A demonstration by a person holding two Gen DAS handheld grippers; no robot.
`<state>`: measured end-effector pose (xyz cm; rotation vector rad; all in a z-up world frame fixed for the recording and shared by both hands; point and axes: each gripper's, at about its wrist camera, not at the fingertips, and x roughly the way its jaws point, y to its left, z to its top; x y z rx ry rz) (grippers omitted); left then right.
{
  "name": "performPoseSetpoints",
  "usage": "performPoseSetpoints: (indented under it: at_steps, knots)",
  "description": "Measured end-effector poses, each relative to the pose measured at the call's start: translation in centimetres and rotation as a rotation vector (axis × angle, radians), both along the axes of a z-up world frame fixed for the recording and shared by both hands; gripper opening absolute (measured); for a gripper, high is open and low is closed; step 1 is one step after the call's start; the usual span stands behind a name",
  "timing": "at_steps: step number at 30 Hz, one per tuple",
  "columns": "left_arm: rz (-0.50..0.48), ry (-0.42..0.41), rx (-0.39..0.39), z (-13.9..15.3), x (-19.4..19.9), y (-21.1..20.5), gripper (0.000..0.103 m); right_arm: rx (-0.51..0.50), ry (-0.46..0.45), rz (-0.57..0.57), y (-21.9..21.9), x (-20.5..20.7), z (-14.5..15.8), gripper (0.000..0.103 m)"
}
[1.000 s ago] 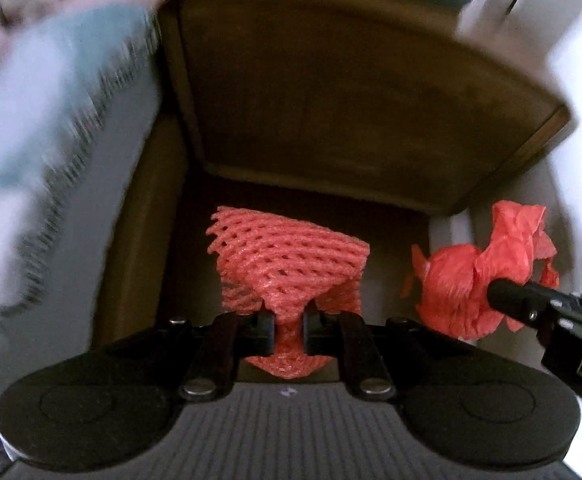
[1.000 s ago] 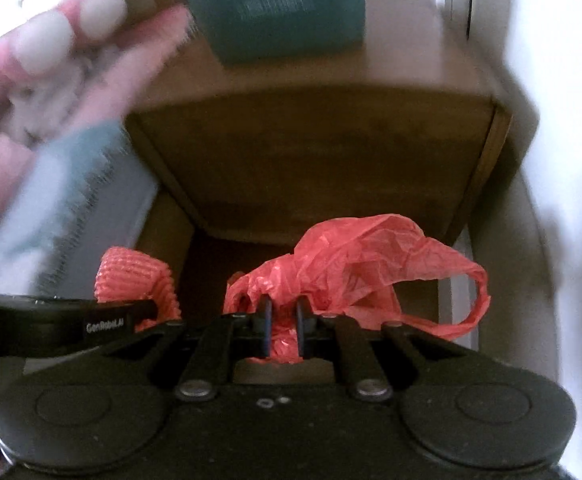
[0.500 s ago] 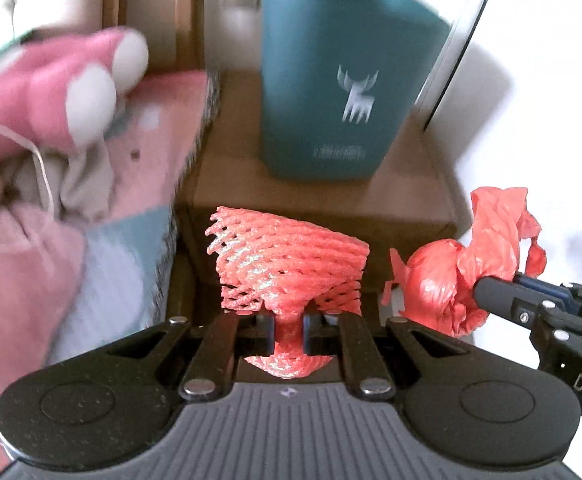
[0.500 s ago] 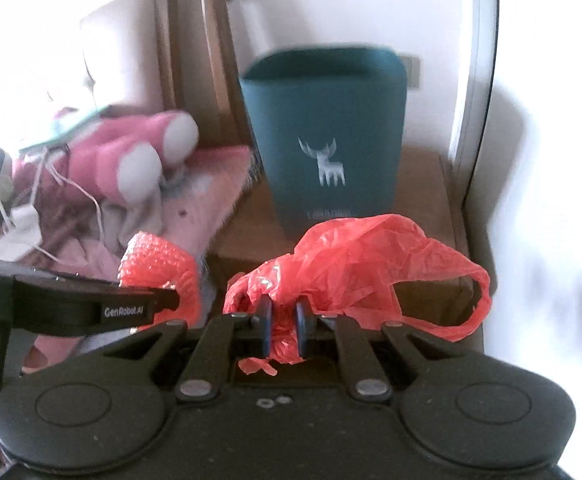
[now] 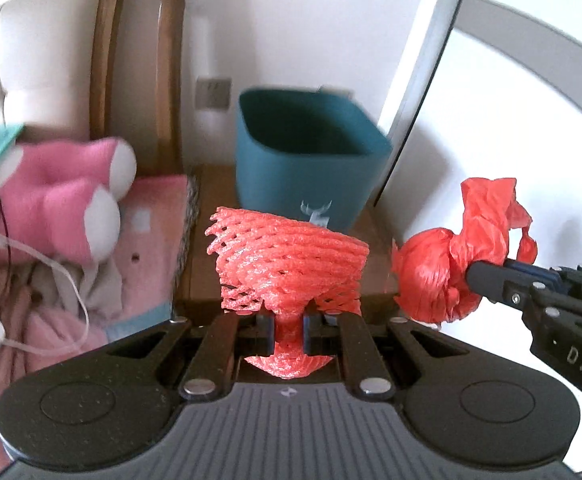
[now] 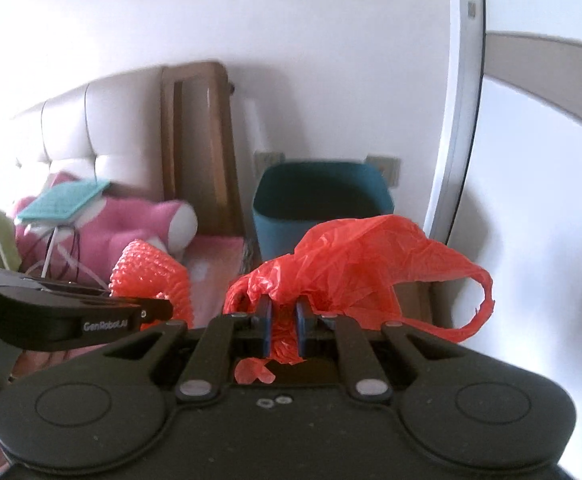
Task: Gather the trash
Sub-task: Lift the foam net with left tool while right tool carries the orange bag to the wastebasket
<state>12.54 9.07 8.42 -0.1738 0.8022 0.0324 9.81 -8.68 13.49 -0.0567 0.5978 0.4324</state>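
My left gripper (image 5: 285,330) is shut on a red foam fruit net (image 5: 287,264), held in the air. My right gripper (image 6: 283,330) is shut on a crumpled red plastic bag (image 6: 355,260). The bag (image 5: 463,256) and the right gripper show at the right of the left wrist view. The net (image 6: 151,276) shows at the left of the right wrist view. A teal trash bin (image 5: 311,156) with a white deer mark stands open ahead on a wooden nightstand (image 5: 211,200); it also shows in the right wrist view (image 6: 319,200).
A bed with pink bedding (image 5: 147,248) and a pink plush toy (image 5: 71,200) lies to the left. A wooden headboard post (image 5: 139,72) stands behind. A white wall and door frame (image 5: 423,80) are at the right.
Both grippers rose and tilted up from facing the nightstand's side to looking over its top. The bin's open mouth has come into view. Both still hold their trash.
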Motion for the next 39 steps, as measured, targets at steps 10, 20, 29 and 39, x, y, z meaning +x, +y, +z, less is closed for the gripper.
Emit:
performPoseSetpoints:
  at_steps: [10, 20, 29, 39]
  knots:
    - [-0.055, -0.090, 0.017, 5.6, 1.1, 1.8, 0.011, -0.005, -0.100, 0.001, 2.1, 0.9, 3.8, 0.010]
    - [-0.038, -0.132, 0.035, 8.2, 6.1, 2.0, 0.011, -0.012, -0.143, 0.052, 1.9, 8.3, 4.0, 0.010]
    - [0.006, -0.060, 0.063, 6.8, 17.8, 0.6, 0.011, -0.070, -0.059, 0.167, 1.8, 21.3, 1.2, 0.010]
    - [0.063, 0.123, 0.042, 1.3, 28.0, -0.5, 0.011, -0.205, 0.025, 0.326, 3.0, 28.8, -3.2, 0.010]
